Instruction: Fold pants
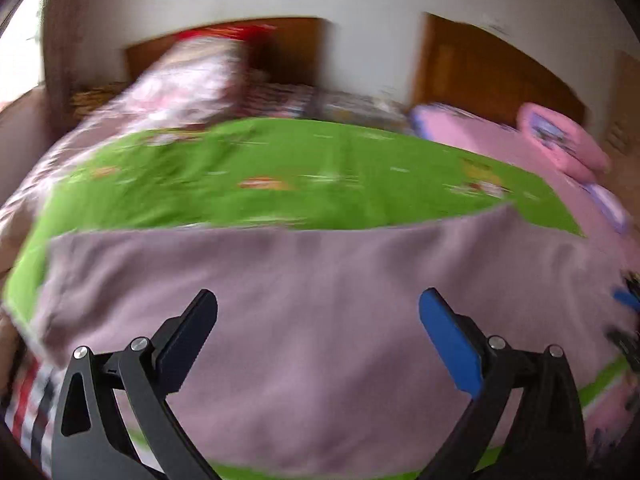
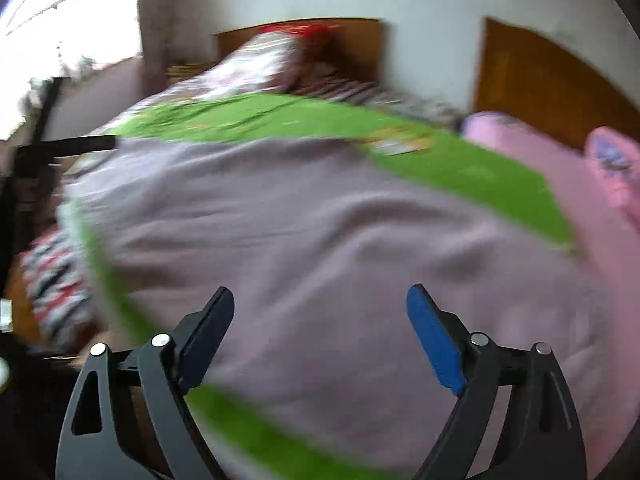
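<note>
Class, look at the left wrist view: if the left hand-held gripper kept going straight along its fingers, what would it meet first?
Most likely the mauve pants spread on the green sheet. The left hand-held gripper is open, with nothing between its fingers. The picture is blurred, so depth is uncertain.

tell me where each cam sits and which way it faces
Left wrist: on the left gripper, angled down over mauve pants on a green sheet; own open fingers show, right gripper at the right edge.
Right wrist: on the right gripper, same downward look; own open fingers, nothing between them.
Shared: pants, sheet, wooden headboard, pink pillow.
</note>
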The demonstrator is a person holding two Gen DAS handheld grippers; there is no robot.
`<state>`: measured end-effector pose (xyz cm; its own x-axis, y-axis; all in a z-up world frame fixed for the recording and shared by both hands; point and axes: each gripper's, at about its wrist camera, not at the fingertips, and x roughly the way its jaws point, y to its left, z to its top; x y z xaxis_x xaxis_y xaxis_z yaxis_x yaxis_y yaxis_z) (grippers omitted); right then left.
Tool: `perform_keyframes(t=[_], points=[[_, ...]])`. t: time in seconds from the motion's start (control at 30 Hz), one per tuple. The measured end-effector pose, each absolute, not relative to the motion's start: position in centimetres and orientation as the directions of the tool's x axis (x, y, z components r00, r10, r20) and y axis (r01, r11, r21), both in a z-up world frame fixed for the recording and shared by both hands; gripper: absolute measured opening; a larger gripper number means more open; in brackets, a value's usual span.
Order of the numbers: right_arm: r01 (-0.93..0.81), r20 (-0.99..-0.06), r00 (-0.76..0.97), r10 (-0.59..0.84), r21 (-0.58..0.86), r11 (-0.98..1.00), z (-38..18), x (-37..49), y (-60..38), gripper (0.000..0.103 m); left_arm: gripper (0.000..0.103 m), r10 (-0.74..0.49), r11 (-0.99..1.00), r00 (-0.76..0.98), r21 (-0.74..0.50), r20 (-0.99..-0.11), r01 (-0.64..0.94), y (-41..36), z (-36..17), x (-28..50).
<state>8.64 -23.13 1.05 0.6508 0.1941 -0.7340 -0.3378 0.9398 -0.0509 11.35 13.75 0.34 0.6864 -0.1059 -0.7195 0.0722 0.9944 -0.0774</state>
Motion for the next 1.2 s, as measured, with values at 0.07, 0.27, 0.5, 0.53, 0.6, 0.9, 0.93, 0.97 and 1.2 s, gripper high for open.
perform_keyframes(t=[0.07,0.27,0.5,0.53,0.6,0.9,0.93,0.97,1.2], points=[[-0.263,-0.754,0.65,0.091,-0.112,0.958,0.6,10.7,-26.1,0.086,0.101,-0.167,0.985,0.63,-0.102,-0.758,0.138,10.9,-0.7,13.2],[-0.189,-0.817,0.563,0.123,0.017,0.982,-3.3,11.6,-35.0,0.089,0.102,-0.085,0.991,0.547,-0.013,-0.833,0.135,7.3,-6.4,15.1],[-0.146,-0.751,0.646,0.137,0.055,0.988,-2.6,6.8,-36.0,0.09,0.102,-0.083,0.991,0.578,-0.004,-0.812,0.136,7.0,-6.9,14.5],[-0.155,-0.749,0.653,0.114,0.015,0.988,-3.4,6.4,-35.8,0.091,0.102,-0.084,0.991,0.581,-0.006,-0.81,0.135,7.3,-6.9,14.2],[-0.164,-0.734,0.673,0.092,-0.027,0.986,-3.9,6.3,-35.3,0.091,0.102,-0.092,0.991,0.586,-0.016,-0.805,0.133,7.5,-6.8,14.1],[-0.23,-0.674,0.717,0.175,0.009,0.973,3.5,8.1,-26.2,0.091,0.101,-0.238,0.947,0.761,-0.317,-0.604,0.045,15.0,-3.6,7.4],[-0.323,-0.676,0.69,0.259,0.033,0.946,3.9,9.0,-23.5,0.091,0.101,-0.239,0.94,0.775,-0.341,-0.586,0.032,16.2,-3.5,6.5],[-0.379,-0.681,0.671,0.295,0.027,0.925,4.1,9.6,-21.0,0.091,0.101,-0.231,0.929,0.794,-0.369,-0.563,0.009,17.9,-3.5,5.4],[-0.697,-0.715,0.541,0.443,-0.086,0.712,3.9,13.4,-1.4,0.091,0.101,-0.146,0.752,0.889,-0.633,-0.433,-0.185,31.5,-4.3,-0.8]])
